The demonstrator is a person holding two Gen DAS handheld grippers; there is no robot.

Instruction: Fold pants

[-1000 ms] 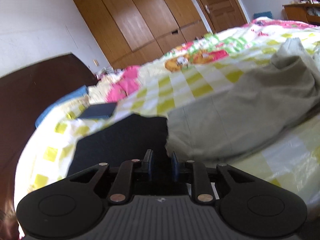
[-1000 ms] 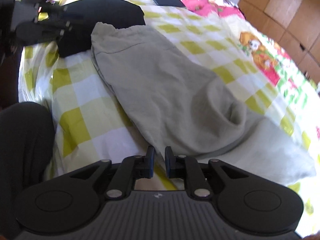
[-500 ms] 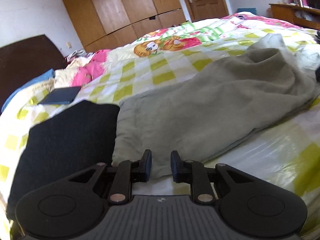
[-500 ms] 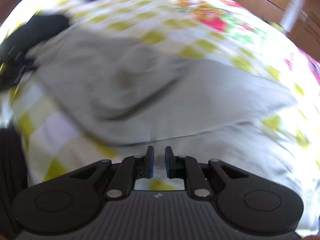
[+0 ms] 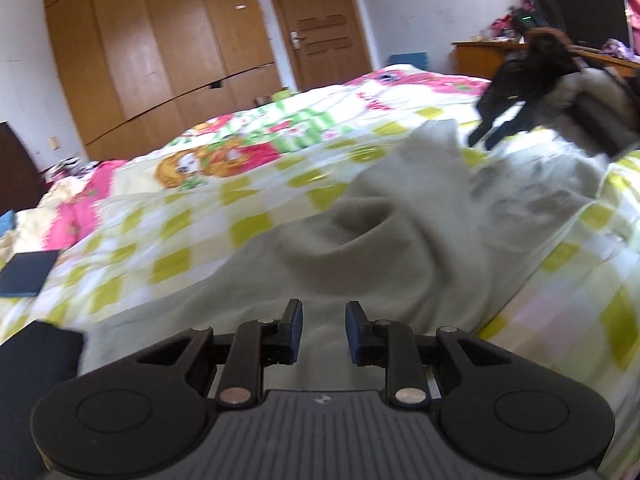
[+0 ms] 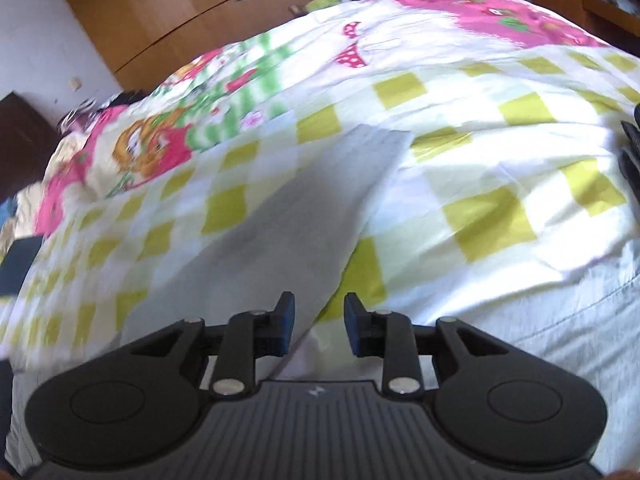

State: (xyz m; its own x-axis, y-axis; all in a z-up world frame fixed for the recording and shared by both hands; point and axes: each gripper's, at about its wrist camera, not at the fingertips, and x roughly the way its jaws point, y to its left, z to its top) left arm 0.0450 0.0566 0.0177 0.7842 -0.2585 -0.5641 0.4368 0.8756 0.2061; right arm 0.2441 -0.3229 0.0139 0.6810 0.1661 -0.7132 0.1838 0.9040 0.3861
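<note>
Grey-green pants point(image 5: 400, 240) lie rumpled across the yellow-checked bedspread point(image 5: 168, 240). My left gripper point(image 5: 322, 330) is open and empty, low over the pants' near edge. In the left wrist view the right gripper point(image 5: 504, 120) hangs over the far end of the pants at the upper right. In the right wrist view one flat pant leg point(image 6: 304, 216) runs away from my right gripper point(image 6: 318, 326), which is open and empty just above it. Another grey stretch point(image 6: 560, 320) lies to its right.
A black garment point(image 5: 32, 360) lies at the left by the pants. A dark flat book point(image 5: 28, 272) rests further left on the bedspread point(image 6: 500, 184). Wooden wardrobes point(image 5: 160, 52) and a door point(image 5: 324, 32) stand beyond the bed. A cluttered desk point(image 5: 500, 56) is at the right.
Both grippers have swung right along the pants toward the leg end, and their jaws have opened wider. The black garment has slid to the left wrist view's left edge.
</note>
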